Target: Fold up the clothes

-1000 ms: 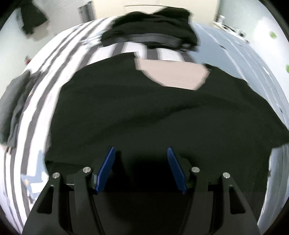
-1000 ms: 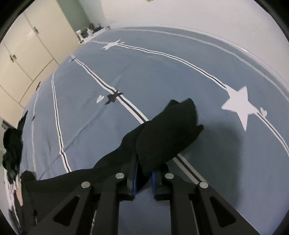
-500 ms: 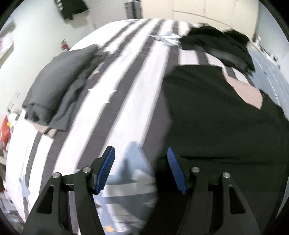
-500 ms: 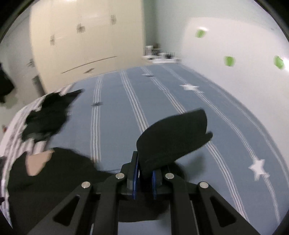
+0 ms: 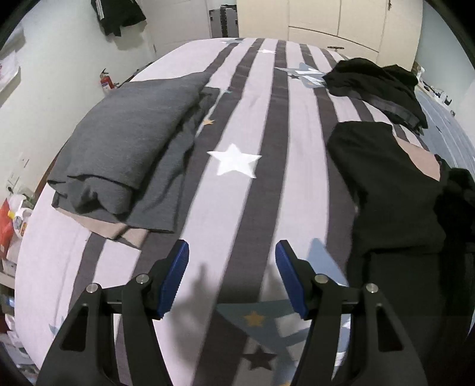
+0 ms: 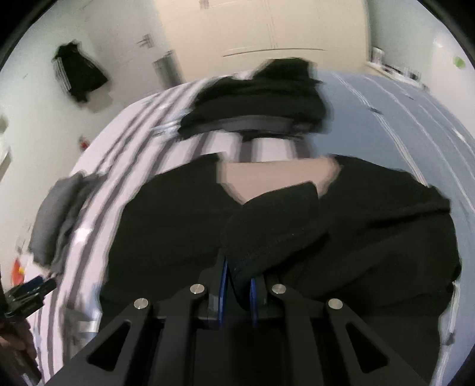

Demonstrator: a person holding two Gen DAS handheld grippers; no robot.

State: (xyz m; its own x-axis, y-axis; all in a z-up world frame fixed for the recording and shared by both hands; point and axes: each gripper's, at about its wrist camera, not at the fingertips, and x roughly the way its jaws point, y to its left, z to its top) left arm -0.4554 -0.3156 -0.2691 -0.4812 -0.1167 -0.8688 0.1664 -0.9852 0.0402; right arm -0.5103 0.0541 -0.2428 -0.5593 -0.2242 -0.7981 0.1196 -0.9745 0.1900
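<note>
Right gripper point(image 6: 236, 286), pinching black sleeve point(image 6: 276, 219), has swung in over black shirt point(image 6: 371, 237): sleeve fold underway. Left gripper point(image 5: 231, 276) spread, empty, shifted over bed point(image 5: 237, 207).

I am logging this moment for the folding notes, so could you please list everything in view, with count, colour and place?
Black garment: one, black, spread on the bed in front of the right gripper; its sleeve is pinched in that gripper.
Beige panel: one, beige, at the garment's neck opening.
Black clothes pile: one, black, farther up the bed.
Grey folded clothes: one stack, grey over a beige layer, on the bed's left side.
Bed cover: one, white with grey stripes and stars; blue on the far right.
Hanging garment: one, black, on the wall.
Fire extinguisher: one, red, by the wall.
Wardrobe: cream, behind the bed.
Left gripper: open, empty.
Right gripper: shut on the sleeve.
</note>
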